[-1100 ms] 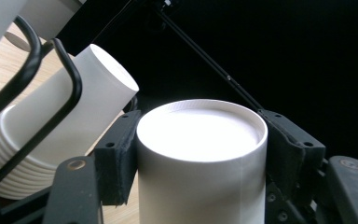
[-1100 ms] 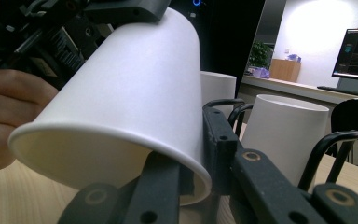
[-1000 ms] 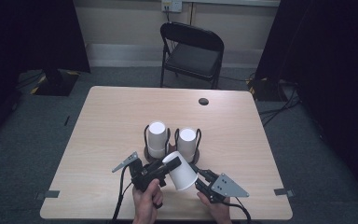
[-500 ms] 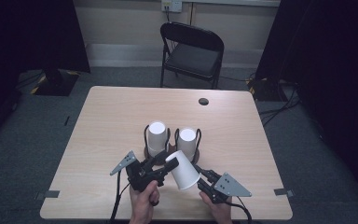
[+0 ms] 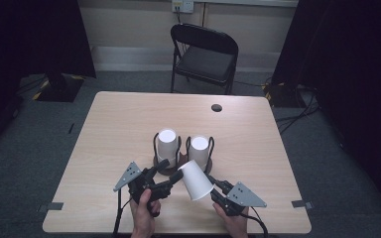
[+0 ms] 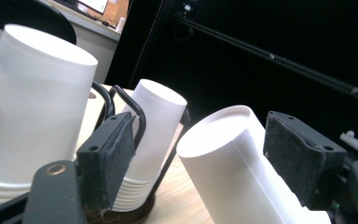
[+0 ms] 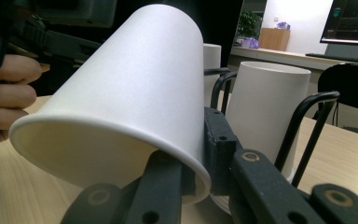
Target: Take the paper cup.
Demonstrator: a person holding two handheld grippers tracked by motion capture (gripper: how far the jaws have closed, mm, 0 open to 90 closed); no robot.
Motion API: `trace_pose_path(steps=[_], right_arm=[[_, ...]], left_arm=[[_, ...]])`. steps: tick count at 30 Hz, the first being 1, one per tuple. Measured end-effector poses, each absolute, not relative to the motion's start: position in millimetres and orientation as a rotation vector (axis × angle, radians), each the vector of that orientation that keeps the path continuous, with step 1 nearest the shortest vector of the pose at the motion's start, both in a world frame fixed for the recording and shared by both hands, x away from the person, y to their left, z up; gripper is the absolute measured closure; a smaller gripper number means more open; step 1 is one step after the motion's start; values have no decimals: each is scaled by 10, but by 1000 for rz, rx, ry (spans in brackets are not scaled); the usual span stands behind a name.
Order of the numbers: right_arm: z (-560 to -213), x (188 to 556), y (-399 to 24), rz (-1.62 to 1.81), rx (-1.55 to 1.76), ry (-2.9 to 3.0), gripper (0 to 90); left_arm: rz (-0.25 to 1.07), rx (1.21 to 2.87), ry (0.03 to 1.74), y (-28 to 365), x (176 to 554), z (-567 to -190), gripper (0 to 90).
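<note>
A pale wooden table (image 5: 129, 124) seen from above, with a black folding chair (image 5: 203, 54) beyond its far edge at twelve o'clock. Near the table's middle stand two upside-down stacks of white paper cups, each in a black wire holder: the left stack (image 5: 167, 144) and the right stack (image 5: 199, 148), just beside each other. At six o'clock from them, a person's hands hold two sets of tongs. The right tongs (image 5: 211, 179) are clamped on the rim wall of a single paper cup (image 5: 196, 179), one jaw inside and one outside, holding it tilted above the table with its closed base pointing toward eleven o'clock. The left tongs (image 5: 171, 171) have just been opening; their jaws now stand apart on either side of the cup's base, one pad (image 6: 106, 161) clear of it and the other close beside it, not pressing. The cup looks already separated from a stack and passed to the right tongs alone; setting it down somewhere seems still to come.
</note>
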State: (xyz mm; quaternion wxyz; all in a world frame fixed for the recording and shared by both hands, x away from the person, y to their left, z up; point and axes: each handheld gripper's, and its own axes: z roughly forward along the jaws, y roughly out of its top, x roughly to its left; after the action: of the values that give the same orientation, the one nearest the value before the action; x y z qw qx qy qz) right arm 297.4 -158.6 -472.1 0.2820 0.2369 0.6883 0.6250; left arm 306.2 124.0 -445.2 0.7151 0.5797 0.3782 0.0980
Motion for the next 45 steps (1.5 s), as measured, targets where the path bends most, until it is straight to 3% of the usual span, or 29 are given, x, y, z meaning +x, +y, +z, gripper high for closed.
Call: trace_pose_path(steps=[9, 14, 20, 26, 38, 45], right_arm=[[-4708, 2981, -1608, 1667, 673, 1868, 851], [-4697, 3003, -1640, 1636, 717, 1909, 851], [-4667, 3013, -1674, 1614, 730, 1956, 852], [-4651, 3021, -1714, 1618, 763, 2002, 852], [-4612, 3091, -1740, 1564, 806, 2132, 853], [-4575, 3144, -1771, 1497, 821, 2234, 854]], left_arm=[[261, 1339, 842, 1261, 3069, -4492, 187], [312, 1392, 802, 1261, 3047, -4471, 266], [343, 1440, 740, 1258, 3020, -4412, 260], [419, 1565, 740, 1302, 3041, -4376, 320], [464, 1678, 644, 1194, 2978, -4375, 284], [534, 1827, 557, 1083, 2934, -4379, 271]])
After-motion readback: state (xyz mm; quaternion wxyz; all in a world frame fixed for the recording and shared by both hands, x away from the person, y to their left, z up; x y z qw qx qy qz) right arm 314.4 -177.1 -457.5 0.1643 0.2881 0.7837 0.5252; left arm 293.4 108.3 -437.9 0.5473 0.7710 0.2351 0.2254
